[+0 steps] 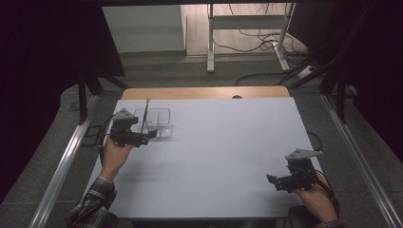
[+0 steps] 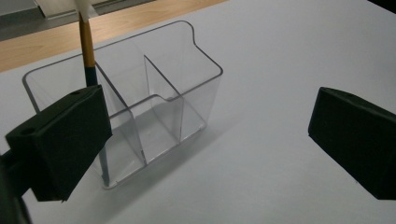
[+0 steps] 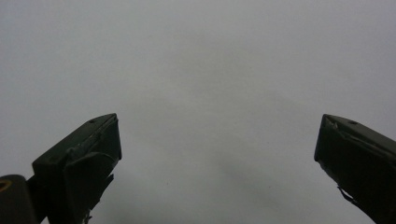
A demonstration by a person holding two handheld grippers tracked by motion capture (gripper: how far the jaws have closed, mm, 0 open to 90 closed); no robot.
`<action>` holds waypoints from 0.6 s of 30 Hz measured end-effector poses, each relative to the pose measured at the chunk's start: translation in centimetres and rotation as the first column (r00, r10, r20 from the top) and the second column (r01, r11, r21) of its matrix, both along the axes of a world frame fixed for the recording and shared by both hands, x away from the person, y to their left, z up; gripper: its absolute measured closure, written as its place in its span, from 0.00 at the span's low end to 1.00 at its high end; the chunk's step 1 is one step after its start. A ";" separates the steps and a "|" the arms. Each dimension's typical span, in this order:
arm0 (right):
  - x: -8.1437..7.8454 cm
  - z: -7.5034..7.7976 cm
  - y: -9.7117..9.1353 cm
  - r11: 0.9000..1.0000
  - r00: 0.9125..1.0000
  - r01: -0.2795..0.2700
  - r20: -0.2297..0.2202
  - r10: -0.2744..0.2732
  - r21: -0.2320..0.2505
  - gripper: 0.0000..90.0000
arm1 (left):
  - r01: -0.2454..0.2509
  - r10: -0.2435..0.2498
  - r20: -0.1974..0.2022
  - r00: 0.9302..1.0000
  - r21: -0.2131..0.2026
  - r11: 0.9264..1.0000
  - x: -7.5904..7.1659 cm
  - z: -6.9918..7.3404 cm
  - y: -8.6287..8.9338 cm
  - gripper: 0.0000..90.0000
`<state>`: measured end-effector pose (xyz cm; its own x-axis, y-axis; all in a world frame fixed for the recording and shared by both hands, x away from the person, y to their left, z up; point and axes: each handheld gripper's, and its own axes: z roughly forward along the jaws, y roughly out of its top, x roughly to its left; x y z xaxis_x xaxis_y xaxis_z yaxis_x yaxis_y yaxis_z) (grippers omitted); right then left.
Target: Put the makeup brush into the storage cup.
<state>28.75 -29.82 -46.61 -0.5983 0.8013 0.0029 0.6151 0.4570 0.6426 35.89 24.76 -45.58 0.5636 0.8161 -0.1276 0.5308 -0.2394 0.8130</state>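
Observation:
A clear plastic organizer (image 1: 160, 119) with several compartments stands at the far left of the white table (image 1: 223, 142). A thin brush or pencil (image 1: 145, 111) leans upright in its left compartment. In the left gripper view the stick (image 2: 87, 46) has a wooden shaft, a dark lower part and a white top, inside the organizer (image 2: 187, 70). My left gripper (image 1: 150, 134) is just in front of the organizer, open, with nothing between its jaws (image 2: 210, 116). My right gripper (image 1: 273, 180) hovers open over bare table at the near right (image 3: 219, 135).
A wooden strip (image 1: 204, 92) runs along the table's far edge. Metal rails (image 1: 62, 161) flank both sides. Beyond the table are white desk legs (image 1: 210, 42) and floor cables (image 1: 256, 40). Dark curtains hang left and right.

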 end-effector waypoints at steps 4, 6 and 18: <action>0.0 0.0 0.0 1.000 1.000 -0.003 0.001 0.003 -0.003 0.01 | 0.012 -0.012 0.004 1.000 -0.005 1.000 -0.6 0.0 -0.2 0.00; 0.0 0.0 0.0 1.000 1.000 -0.004 0.001 0.004 -0.003 0.01 | 0.018 -0.018 0.004 1.000 -0.002 1.000 -0.9 0.0 -0.3 0.00; 0.0 0.0 0.0 1.000 1.000 -0.005 0.004 0.005 -0.002 0.01 | 0.032 -0.032 -0.015 0.999 0.002 0.999 -2.2 -0.5 -0.4 0.00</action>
<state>28.72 -29.78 -46.60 -0.6022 0.7983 -0.0012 0.6104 0.4615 0.6438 33.71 24.38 -46.08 0.5876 0.7979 -0.1342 0.5348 -0.2585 0.8045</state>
